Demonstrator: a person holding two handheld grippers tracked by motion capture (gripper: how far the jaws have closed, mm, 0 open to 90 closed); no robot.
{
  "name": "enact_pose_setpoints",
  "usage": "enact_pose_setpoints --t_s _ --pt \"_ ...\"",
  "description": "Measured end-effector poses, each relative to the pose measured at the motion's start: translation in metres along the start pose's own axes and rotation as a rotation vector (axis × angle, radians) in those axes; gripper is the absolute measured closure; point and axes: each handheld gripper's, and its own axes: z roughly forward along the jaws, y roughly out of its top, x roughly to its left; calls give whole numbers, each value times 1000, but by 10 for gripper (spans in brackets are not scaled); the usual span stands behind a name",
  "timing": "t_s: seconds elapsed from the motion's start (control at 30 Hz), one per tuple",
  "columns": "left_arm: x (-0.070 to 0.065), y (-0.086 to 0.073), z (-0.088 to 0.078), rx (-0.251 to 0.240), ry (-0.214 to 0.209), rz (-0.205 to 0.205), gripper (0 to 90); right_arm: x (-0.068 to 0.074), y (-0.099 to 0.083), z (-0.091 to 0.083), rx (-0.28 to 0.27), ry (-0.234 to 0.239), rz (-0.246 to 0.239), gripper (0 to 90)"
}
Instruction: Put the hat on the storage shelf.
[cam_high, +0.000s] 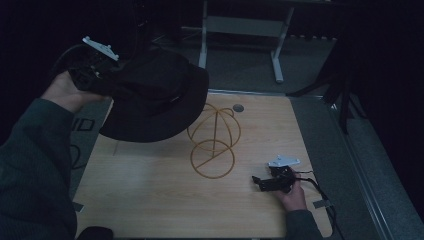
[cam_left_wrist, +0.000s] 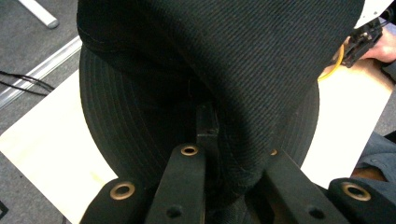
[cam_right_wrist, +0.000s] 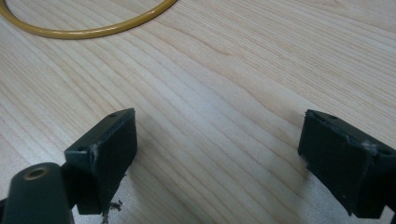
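Note:
A black brimmed hat (cam_high: 150, 97) hangs in the air over the table's back left corner. My left gripper (cam_high: 106, 75) is shut on its edge. In the left gripper view the jaws pinch a fold of the hat's fabric (cam_left_wrist: 210, 60), and the left gripper (cam_left_wrist: 212, 135) is closed tight. A yellow wire hat stand (cam_high: 214, 140) sits upright mid-table, just right of the hat and apart from it. Near the table's right front, my right gripper (cam_high: 260, 182) rests low, pointing left toward the stand. It is open with bare wood between its jaws (cam_right_wrist: 219, 158). The stand's base ring (cam_right_wrist: 93, 31) lies ahead of it.
The wooden table (cam_high: 150, 200) has a round cable hole (cam_high: 238, 107) at its back edge and a tape patch (cam_high: 322, 204) at the right front. A white-legged frame (cam_high: 277, 50) stands on the grey floor behind. A dark stand (cam_high: 342, 95) rises at the right.

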Motion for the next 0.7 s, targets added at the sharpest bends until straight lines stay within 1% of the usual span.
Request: enact_pose_setpoints --t_s 0.23,0.27,0.37,0.4,0.43,0.6,0.7 --pt "-4 2 -3 -12 -6 6 879 0 0 0 -1 0 1 116" --pt "-5 3 -4 -14 -10 15 879 0 0 0 -1 0 1 116" --pt "-7 4 -5 -18 -9 21 879 0 0 0 -1 -1 0 116" --pt "-9 5 -5 -20 -11 31 879 0 0 0 -1 0 0 116" --pt "-9 5 -5 -20 -11 31 879 0 0 0 -1 0 0 116" --pt "-14 9 -7 -28 -33 47 879 0 0 0 0 0 2 116" --pt "-15 11 -8 -23 -35 57 879 0 0 0 0 0 2 116"
